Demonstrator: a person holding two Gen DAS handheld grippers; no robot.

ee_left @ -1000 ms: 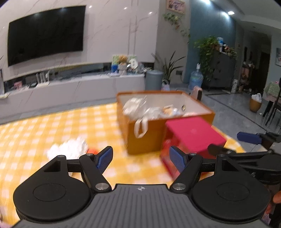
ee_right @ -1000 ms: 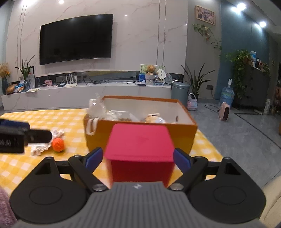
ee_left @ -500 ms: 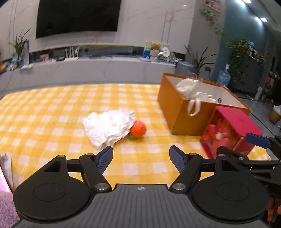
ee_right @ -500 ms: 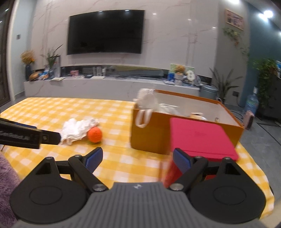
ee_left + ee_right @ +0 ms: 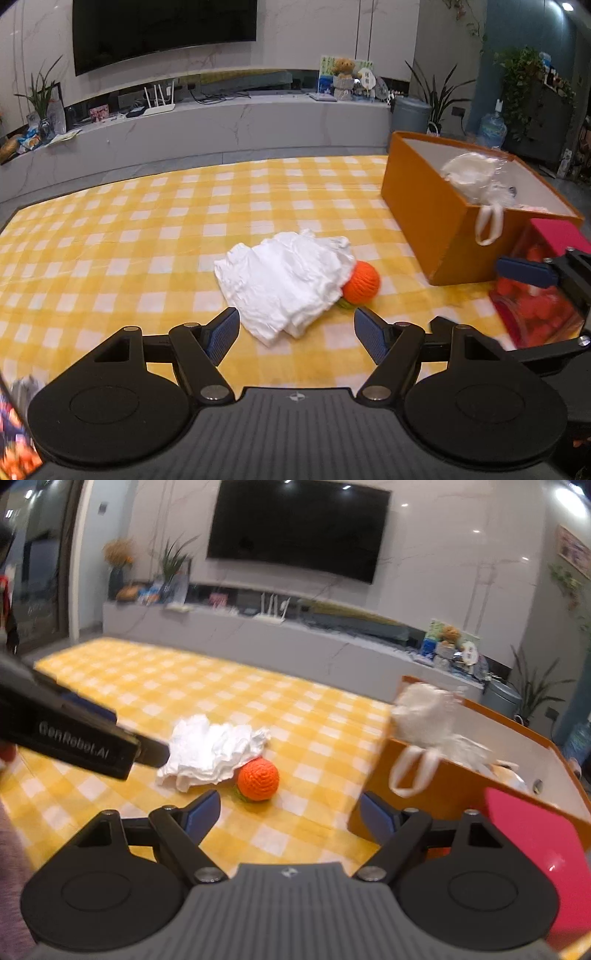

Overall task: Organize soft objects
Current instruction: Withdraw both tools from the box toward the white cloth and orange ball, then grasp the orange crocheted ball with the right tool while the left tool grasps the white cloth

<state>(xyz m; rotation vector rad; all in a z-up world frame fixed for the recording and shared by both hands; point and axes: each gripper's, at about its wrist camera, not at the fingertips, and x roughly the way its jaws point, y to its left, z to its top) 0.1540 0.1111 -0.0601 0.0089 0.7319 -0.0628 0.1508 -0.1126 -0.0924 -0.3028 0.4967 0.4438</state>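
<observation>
The table (image 5: 147, 236) is covered by a yellow-and-white checked cloth (image 5: 110, 288), and in the left wrist view a crumpled white cloth (image 5: 284, 280) lies on it near the centre. An orange knitted ball (image 5: 362, 282) sits at that cloth's 3 o'clock edge, touching it and partly tucked under it. Further toward 3 o'clock, well apart from the ball, an open orange box (image 5: 424, 218) stands on the table, and a red box (image 5: 535, 295) stands just beside it at its 5 o'clock corner.

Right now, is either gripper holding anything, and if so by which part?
Nothing is held. The left gripper and right gripper are both open and empty, short of the white cloth and orange ball.
</observation>
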